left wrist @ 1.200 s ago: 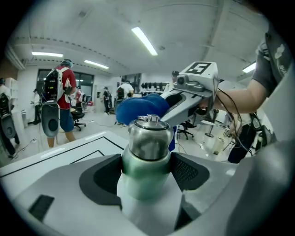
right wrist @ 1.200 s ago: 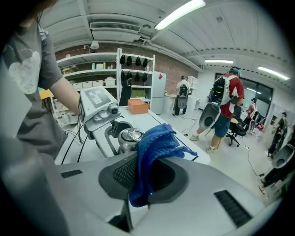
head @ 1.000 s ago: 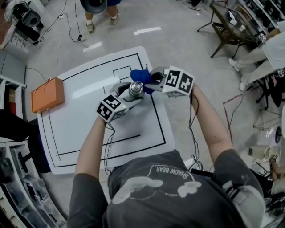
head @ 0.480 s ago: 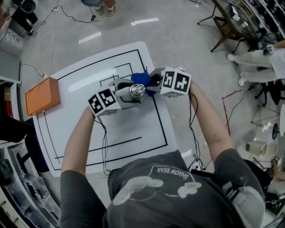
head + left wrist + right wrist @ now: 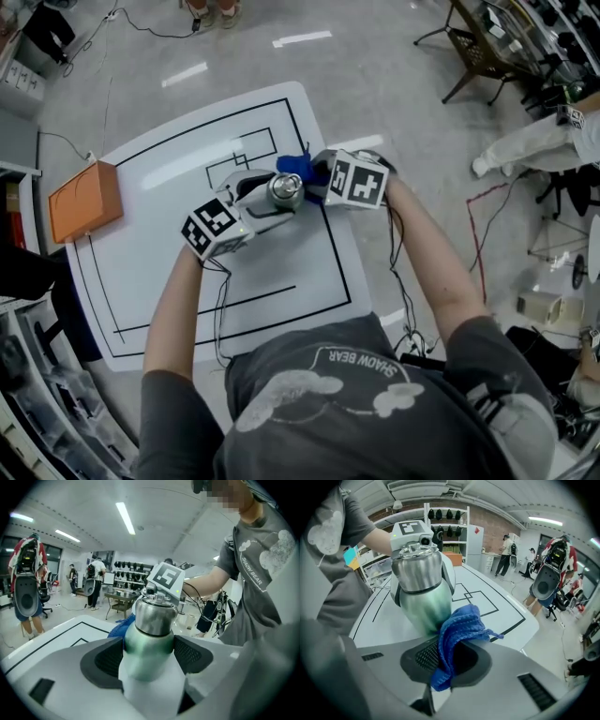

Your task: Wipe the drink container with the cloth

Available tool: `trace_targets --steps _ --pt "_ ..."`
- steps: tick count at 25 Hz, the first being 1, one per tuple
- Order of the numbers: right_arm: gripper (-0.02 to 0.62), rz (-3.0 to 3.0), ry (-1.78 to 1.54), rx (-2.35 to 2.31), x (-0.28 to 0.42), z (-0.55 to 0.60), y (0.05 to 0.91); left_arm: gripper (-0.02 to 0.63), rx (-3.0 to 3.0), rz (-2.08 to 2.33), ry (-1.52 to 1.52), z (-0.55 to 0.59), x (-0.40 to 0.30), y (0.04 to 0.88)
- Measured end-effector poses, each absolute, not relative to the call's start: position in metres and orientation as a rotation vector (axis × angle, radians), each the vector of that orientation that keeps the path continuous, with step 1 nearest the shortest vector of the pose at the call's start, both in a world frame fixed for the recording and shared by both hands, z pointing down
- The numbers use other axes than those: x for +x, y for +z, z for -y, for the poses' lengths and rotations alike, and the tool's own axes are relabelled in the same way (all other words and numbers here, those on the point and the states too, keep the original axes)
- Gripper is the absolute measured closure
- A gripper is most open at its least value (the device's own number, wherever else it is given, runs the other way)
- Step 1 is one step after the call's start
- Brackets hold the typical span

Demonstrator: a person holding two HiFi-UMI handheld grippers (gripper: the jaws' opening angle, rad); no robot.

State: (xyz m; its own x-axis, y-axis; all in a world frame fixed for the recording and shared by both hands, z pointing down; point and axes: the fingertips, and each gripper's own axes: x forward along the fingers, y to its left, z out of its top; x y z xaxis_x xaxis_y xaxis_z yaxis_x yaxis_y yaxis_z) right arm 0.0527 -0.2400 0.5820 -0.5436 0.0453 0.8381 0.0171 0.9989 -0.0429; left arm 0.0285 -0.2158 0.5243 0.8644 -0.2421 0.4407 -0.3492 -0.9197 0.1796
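Since a second ago the right gripper has slid leftward, pressing the blue cloth against the drink container. The left gripper is clamped round the container's green body, steadying it upright over the white table. The right gripper's jaws pinch the cloth's fold, leaving loose fabric free to rub.

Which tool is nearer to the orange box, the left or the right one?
Left. The left tool, shut on the bottle, is right of the box; the right tool, with the cloth, lies beyond the bottle.
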Motion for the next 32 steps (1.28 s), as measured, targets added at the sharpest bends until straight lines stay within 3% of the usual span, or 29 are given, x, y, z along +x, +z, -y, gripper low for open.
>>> trace_targets --steps 14,23,32 --pt "0.551 2.238 0.127 0.341 0.067 0.244 0.568 0.270 2.532 1.188 0.384 0.203 0.020 0.510" --pt "0.551 2.253 0.070 0.427 0.091 0.221 0.549 0.268 2.201 1.727 0.447 0.201 0.017 0.513" --pt "0.551 2.241 0.048 0.476 0.111 0.197 0.540 0.269 2.040 1.836 0.481 0.221 0.024 0.518"
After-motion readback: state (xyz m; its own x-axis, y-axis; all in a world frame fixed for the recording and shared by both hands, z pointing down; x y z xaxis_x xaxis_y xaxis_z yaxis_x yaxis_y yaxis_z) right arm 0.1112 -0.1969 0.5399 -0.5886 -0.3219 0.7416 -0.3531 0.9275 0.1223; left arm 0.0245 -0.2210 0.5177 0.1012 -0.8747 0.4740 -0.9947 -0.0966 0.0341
